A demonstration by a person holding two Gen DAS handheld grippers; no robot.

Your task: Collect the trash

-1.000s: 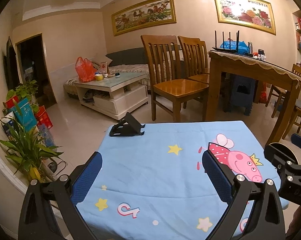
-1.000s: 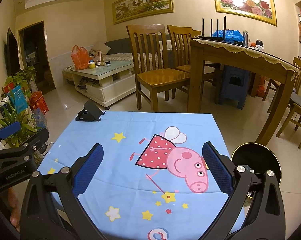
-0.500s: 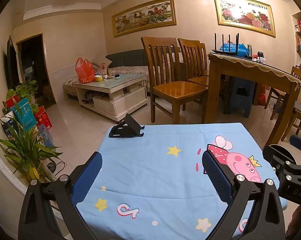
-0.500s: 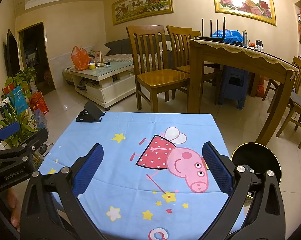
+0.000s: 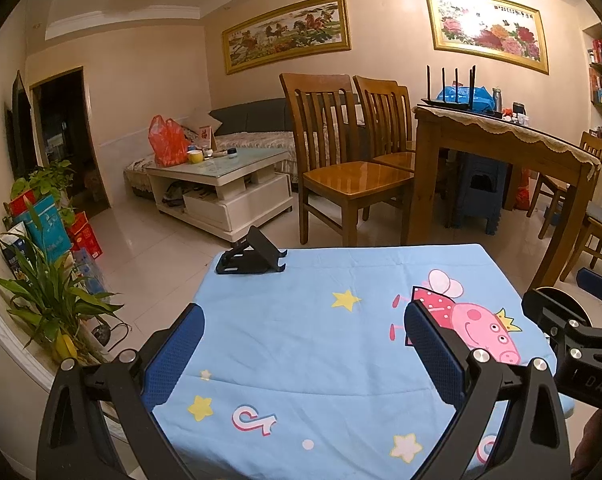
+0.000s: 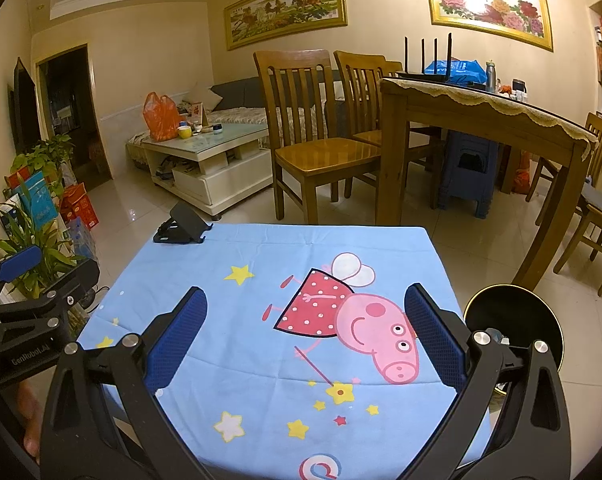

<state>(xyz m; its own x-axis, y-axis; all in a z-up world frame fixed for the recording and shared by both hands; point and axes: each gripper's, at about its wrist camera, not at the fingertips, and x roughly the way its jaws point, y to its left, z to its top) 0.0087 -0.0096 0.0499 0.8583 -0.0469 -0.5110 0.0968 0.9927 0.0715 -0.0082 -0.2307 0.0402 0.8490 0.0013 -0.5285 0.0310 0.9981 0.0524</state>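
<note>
A small table under a light-blue cartoon-pig cloth (image 5: 321,344) (image 6: 261,280) fills the foreground of both wrist views. No loose trash shows on it. My left gripper (image 5: 303,320) hovers open over its left half, nothing between the blue pads. My right gripper (image 6: 305,304) hovers open over its right half, also empty. Each gripper shows from the side in the other's view: the right gripper (image 5: 573,300) and the left gripper (image 6: 49,276). A round black bin (image 6: 513,316) (image 5: 557,300) stands on the floor by the table's right edge, partly hidden by the right gripper.
A black folding phone stand (image 5: 251,256) (image 6: 183,230) sits on the table's far-left corner. Beyond are wooden chairs (image 5: 341,168), a dining table (image 5: 501,136) and a white coffee table (image 5: 221,184) with an orange bag (image 5: 167,142). Potted plants (image 5: 49,292) line the left wall.
Almost nothing. Both grippers stay open over the cloth, with only a slight drift of the views.
</note>
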